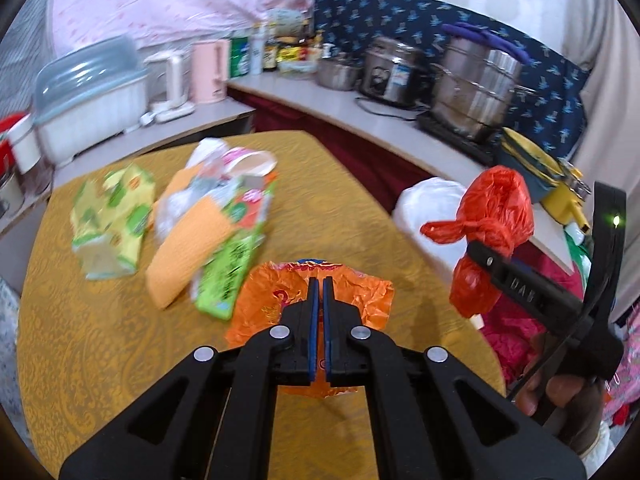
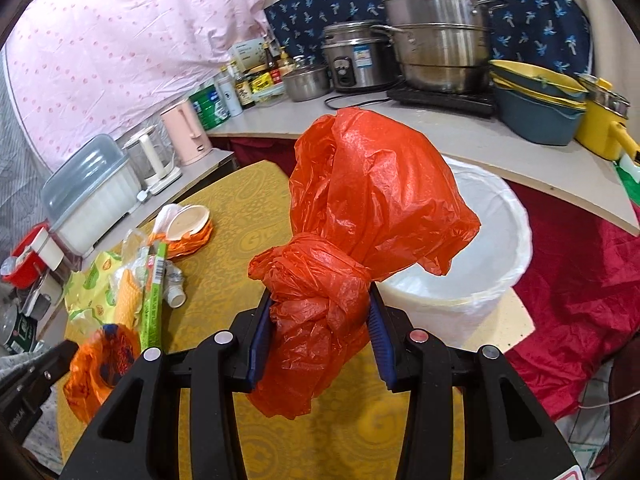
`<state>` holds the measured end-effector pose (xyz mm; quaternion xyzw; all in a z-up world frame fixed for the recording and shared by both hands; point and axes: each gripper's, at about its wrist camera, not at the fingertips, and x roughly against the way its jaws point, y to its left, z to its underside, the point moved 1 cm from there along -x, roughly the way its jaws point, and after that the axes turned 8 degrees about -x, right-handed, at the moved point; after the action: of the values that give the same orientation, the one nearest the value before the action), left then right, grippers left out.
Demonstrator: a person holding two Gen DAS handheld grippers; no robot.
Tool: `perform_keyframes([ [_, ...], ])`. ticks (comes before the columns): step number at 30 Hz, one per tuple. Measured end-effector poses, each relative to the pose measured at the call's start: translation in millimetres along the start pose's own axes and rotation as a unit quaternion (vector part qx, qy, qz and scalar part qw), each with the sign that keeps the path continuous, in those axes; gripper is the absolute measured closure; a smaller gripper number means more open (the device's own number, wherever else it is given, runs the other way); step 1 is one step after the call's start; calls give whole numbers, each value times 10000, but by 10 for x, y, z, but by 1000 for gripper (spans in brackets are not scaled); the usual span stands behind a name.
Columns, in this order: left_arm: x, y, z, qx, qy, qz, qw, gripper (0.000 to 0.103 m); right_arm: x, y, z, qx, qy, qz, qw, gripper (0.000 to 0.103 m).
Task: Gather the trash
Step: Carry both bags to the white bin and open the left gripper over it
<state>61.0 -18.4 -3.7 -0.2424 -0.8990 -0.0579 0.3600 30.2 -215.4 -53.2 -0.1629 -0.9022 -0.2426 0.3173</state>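
Note:
My left gripper (image 1: 319, 282) is shut on an orange crinkled wrapper (image 1: 360, 292) and holds it over the yellow table (image 1: 100, 340). My right gripper (image 2: 319, 300) is shut on a knotted red plastic bag (image 2: 372, 184), held above the table edge beside the white-lined trash bin (image 2: 492, 240). The red bag (image 1: 496, 208) and the bin (image 1: 428, 204) also show in the left wrist view. A pile of trash lies on the table: a yellow-green wrapper (image 1: 114, 220), an orange cloth (image 1: 192, 248), a green packet (image 1: 228, 276) and a paper cup (image 1: 256, 164).
A counter (image 1: 320, 100) curves behind the table with a rice cooker (image 1: 392, 72), a steel steamer pot (image 1: 476, 84), bottles, a pink kettle (image 1: 208, 72) and a lidded dish rack (image 1: 88, 96). Red cloth (image 2: 580, 320) lies on the right, below the counter.

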Motion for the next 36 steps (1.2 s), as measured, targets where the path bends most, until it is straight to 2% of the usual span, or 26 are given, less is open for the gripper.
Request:
perform_keyframes([
  [7, -202, -511, -365, -363, -130, 404, 9984, 102, 171, -530, -141, -342, -234, 305, 9987, 62],
  [16, -762, -1229, -851, -728, -112, 967, 9926, 102, 234, -1154, -263, -775, -365, 704, 9938, 62],
  [21, -1150, -1526, -1033, -808, 38, 1275, 9885, 102, 139, -1438, -322, -982, -320, 862, 9909, 62],
  [28, -1734, -1718, -1098, -723, 507, 1489, 9849, 101, -55, -1618, -378, -1085, -237, 955, 9892, 62],
  [30, -1845, -1708, -1088, -661, 564, 1462, 9854, 96, -115, -1635, -408, -1096, -223, 949, 9892, 62],
  [32, -1922, -1693, -1080, -622, 602, 1390, 9865, 68, -176, -1630, -436, -1105, -207, 934, 9893, 62],
  [34, -1938, -1661, -1086, -578, 533, 1290, 9885, 50, -236, -1614, -469, -1095, -193, 907, 9897, 61],
  [36, -1917, -1632, -1093, -626, 424, 1174, 9902, 46, -291, -1587, -504, -1074, -182, 869, 9902, 61],
])
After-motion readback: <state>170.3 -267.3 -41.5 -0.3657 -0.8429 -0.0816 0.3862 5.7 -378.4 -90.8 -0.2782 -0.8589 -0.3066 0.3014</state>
